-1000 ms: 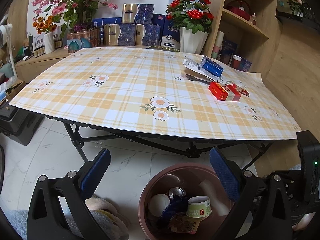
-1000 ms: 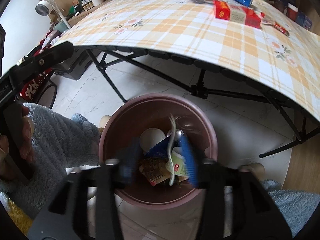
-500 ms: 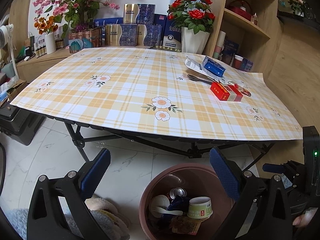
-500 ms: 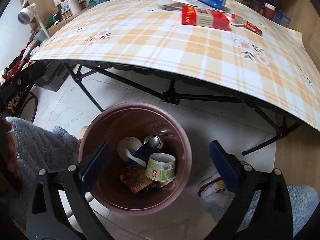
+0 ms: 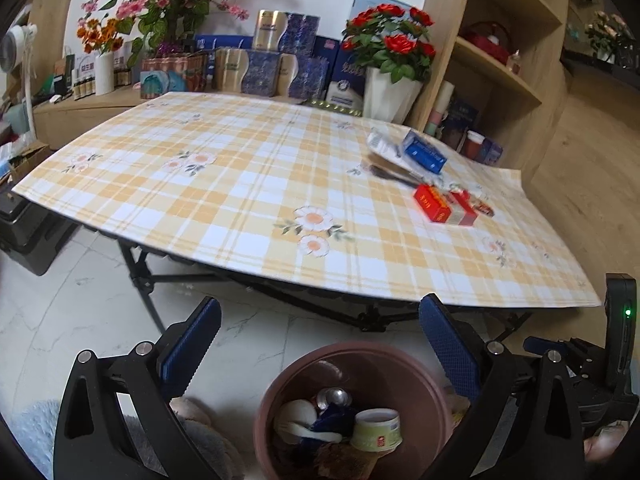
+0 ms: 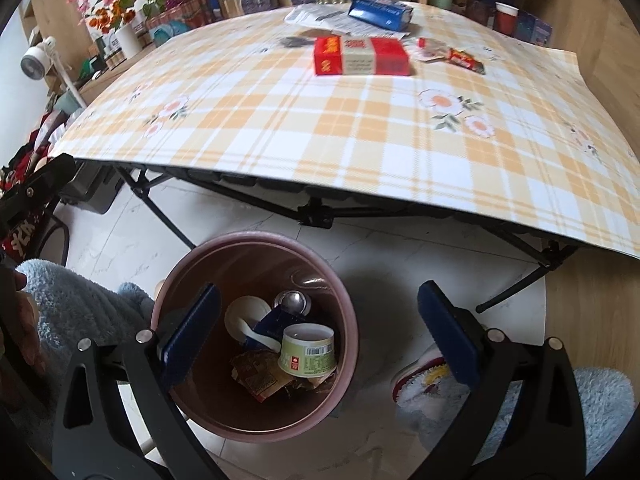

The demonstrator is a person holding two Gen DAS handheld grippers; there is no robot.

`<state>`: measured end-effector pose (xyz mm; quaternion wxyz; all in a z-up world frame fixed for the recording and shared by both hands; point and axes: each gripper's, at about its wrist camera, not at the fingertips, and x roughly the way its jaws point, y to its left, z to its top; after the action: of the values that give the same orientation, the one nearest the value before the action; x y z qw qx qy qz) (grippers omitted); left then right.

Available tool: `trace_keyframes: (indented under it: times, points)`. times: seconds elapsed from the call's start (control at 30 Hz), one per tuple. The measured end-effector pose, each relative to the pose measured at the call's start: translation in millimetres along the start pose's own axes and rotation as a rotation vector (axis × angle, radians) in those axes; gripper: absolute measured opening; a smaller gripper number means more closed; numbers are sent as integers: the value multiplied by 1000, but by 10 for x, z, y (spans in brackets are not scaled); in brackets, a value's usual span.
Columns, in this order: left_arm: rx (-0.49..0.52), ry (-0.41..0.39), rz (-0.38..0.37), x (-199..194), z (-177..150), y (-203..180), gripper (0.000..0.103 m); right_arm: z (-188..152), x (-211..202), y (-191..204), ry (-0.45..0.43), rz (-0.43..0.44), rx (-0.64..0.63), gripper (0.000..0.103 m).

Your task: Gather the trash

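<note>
Right claw (image 6: 318,330) now spread wide and empty, hovering above the maroon bin (image 6: 352,320) at lower centre of the right wrist view; a second ago blurred and much narrower over the same bin, with something pale and thin between the pads. Evidently one more piece of trash dropped: a white plastic spoon (image 6: 256,332) lying in the bin beside a green-labelled cup (image 6: 308,350), a can (image 6: 294,302) and a crumpled brown wrapper (image 6: 260,376). Left claw (image 5: 318,350) likewise splayed, gripping nothing, parked above the near rim of the bin, unchanged from before. Still waiting on the worktop (image 6: 280,128), in the upper middle of the right wrist view: a red box (image 6: 362,56), a blue box (image 6: 380,12) resting on a sheet of white paper (image 6: 316,16), a dark utensil (image 6: 296,42) just left of the red box, and a small red wrapper (image 6: 452,54) to its right. Collection partly done, then; both claws free, so next likely a reach up to the red box, nearest of the leftovers.
</note>
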<state>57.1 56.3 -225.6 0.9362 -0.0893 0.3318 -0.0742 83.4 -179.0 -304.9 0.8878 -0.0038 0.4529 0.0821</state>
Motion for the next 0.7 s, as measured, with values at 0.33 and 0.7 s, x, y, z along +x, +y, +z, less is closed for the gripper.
trace_keyframes:
  times: [0.33,0.7]
  points:
    - [62,92,-25,133,-53,-164,97,209,-266,-285,-112,-63,21,97]
    - [28,163,-58,282,322,-389,97,519,-402,-589,-187,-99,23,97]
